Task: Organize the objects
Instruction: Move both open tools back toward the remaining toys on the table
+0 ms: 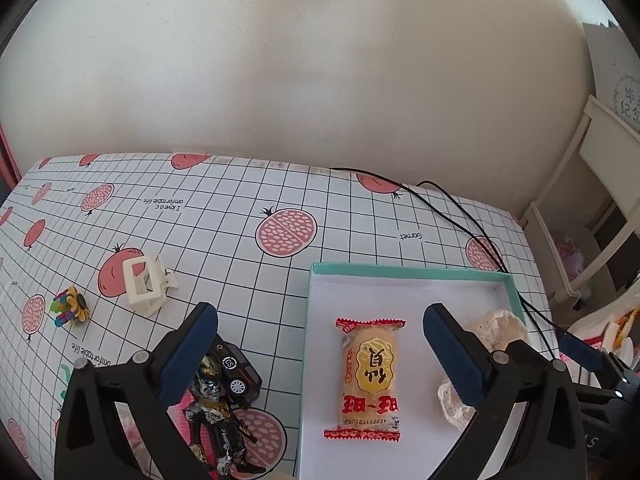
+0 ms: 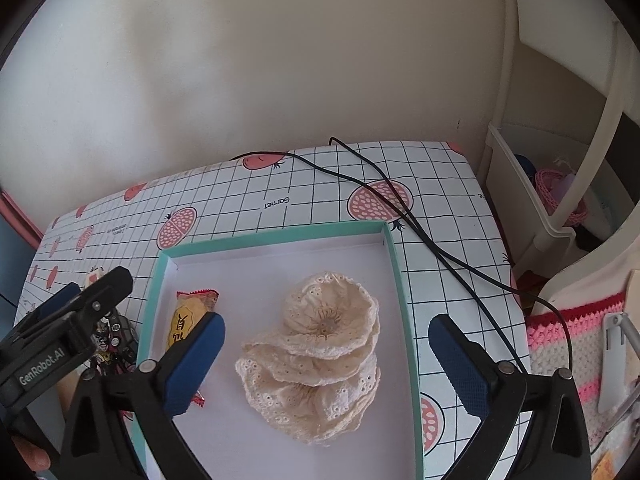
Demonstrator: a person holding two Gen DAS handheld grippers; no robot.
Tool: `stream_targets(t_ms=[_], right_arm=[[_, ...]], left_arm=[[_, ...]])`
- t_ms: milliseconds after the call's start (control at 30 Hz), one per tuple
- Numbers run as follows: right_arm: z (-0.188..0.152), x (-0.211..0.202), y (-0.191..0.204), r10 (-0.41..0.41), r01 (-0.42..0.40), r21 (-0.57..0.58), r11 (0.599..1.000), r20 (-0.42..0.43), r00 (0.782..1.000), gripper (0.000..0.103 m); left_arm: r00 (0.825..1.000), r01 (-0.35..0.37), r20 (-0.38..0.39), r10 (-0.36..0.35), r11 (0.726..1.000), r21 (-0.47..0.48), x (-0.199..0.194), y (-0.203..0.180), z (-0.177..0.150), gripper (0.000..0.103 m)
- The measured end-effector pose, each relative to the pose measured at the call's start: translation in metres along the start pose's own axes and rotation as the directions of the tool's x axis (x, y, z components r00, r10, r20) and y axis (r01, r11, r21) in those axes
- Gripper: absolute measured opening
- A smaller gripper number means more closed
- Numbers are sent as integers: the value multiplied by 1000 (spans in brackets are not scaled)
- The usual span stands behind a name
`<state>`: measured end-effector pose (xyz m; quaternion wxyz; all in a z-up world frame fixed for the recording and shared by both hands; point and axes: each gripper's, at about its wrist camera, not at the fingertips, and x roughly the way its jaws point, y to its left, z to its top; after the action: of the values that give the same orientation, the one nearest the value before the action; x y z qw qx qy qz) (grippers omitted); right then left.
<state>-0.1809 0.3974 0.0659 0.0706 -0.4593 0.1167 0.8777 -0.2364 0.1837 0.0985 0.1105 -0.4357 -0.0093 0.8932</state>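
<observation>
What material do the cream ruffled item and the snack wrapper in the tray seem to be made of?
Cream ruffled item: soft cotton-like eyelet lace, matte, with punched holes and scalloped edges. Snack wrapper: thin glossy plastic film, probably, with crimped red ends and glare.

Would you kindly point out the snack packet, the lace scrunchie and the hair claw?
snack packet (image 1: pixel 370 376): left wrist view, yellow middle of the wrapper.
lace scrunchie (image 2: pixel 320 356): right wrist view, middle of the ruffles.
hair claw (image 1: pixel 144 290): left wrist view, its white frame.

This looks like a room in a home. The table has a tablecloth printed with pomegranates, pushed against a plain wall. At 3 o'clock a white shelf holds a pink basket, with a crocheted cloth below.
</observation>
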Motion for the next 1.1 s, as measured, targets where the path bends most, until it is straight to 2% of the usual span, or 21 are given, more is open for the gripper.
stream_targets(t_ms=[267, 467, 733, 933, 1100], right_arm=[[4, -36, 20, 22, -21, -18, 1000, 47, 999, 103], [3, -70, 48, 60, -55, -62, 997, 84, 995, 103], [-8, -106, 107, 121, -104, -153, 983, 110, 987, 103], [-14, -120, 150, 168, -143, -195, 970, 120, 978, 103], [-17, -110, 184, 204, -182, -215, 959, 85, 975, 103]], left_arm=[[1000, 9, 21, -8, 1000, -21, -42, 20, 5, 102], [998, -10, 65, 15, 997, -81, -88, 59, 9, 102], [990, -46, 122, 68, 983, -177, -147, 121, 1, 102], [986, -97, 112, 123, 973, -209, -166, 159, -15, 103], [983, -134, 88, 160, 959, -248, -167, 192, -23, 103]])
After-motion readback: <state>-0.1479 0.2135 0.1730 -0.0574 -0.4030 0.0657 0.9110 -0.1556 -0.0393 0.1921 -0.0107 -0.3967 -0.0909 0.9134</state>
